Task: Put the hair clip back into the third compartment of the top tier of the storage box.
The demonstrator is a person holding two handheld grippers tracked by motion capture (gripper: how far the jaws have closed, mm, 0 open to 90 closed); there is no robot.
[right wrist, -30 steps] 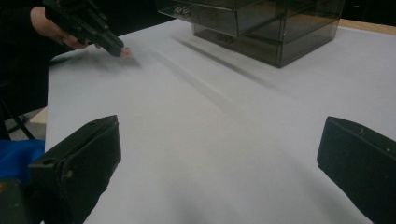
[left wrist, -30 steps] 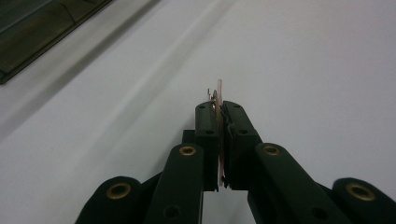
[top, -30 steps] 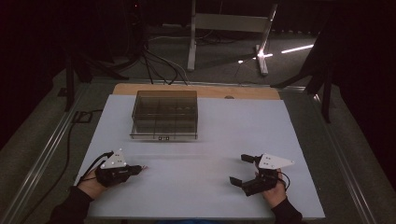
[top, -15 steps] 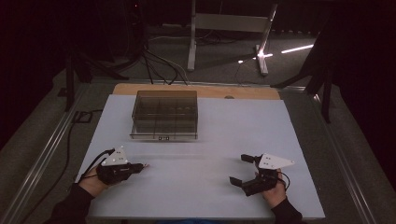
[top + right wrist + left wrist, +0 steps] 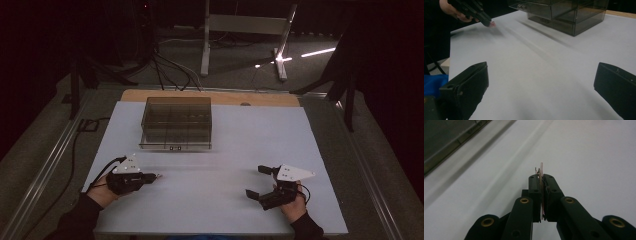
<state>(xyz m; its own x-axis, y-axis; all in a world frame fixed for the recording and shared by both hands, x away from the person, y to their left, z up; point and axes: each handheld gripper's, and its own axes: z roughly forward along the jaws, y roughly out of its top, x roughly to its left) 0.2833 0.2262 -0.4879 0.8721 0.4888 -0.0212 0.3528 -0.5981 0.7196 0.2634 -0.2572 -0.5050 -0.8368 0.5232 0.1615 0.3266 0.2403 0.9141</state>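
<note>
Pinkish and thin, a small flat piece (image 5: 541, 171) is clamped edge-on between the closed jaws of the left gripper (image 5: 154, 176), low over the white table (image 5: 220, 150) at its near left. What the piece is cannot be told. Farther back, the smoky drawer box (image 5: 176, 123) is seen with its drawers shut. At the right, the right gripper (image 5: 257, 182) is held with jaws wide apart and empty. A drawer should probably be pulled out by the free gripper first, while the piece is kept firmly pinched and level.
</note>
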